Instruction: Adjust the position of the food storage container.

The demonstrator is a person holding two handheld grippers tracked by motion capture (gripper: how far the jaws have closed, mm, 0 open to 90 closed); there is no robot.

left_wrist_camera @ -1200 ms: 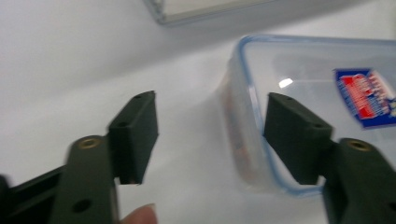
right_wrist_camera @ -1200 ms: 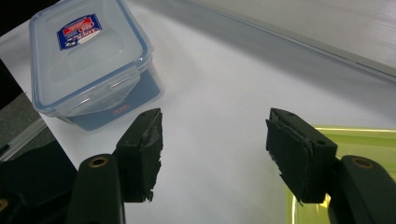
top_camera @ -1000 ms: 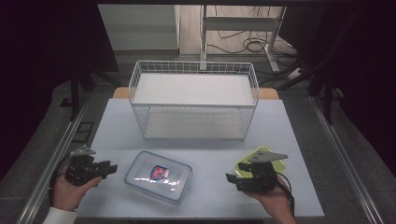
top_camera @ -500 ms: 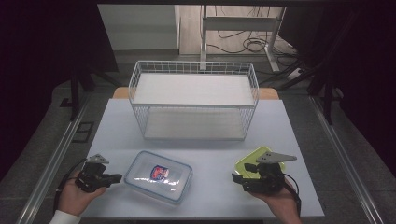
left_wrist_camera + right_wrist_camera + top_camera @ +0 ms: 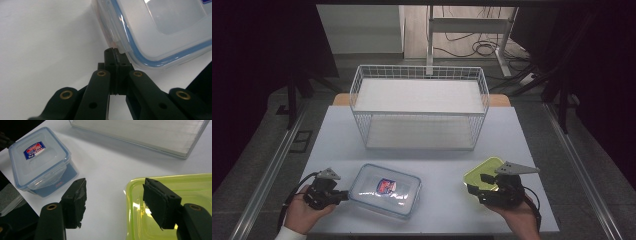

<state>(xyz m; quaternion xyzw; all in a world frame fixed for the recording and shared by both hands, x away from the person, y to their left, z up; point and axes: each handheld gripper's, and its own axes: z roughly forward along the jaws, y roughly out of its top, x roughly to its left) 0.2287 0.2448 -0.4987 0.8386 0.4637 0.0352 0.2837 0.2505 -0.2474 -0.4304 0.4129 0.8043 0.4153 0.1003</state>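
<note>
Two grippers low in the high view: the left gripper (image 5: 116, 53), lower left, has just clenched its jaws, seemingly pinching the latch tab of the clear lidded box (image 5: 385, 189) at lower centre. The right gripper (image 5: 113, 195), lower right, hangs released over the green lid (image 5: 172, 207). Unlatching is under way, I'd say; next, lift that tab gently.

A clear lidded container (image 5: 385, 189) lay near the front edge of the bench (image 5: 437, 155), left of centre. The left gripper (image 5: 343, 196) touched its left end. The right gripper (image 5: 471, 188) hovered over a yellow-green lid (image 5: 479, 172) toward the front right corner. A white wire basket (image 5: 419, 112) stood along the back edge.
</note>
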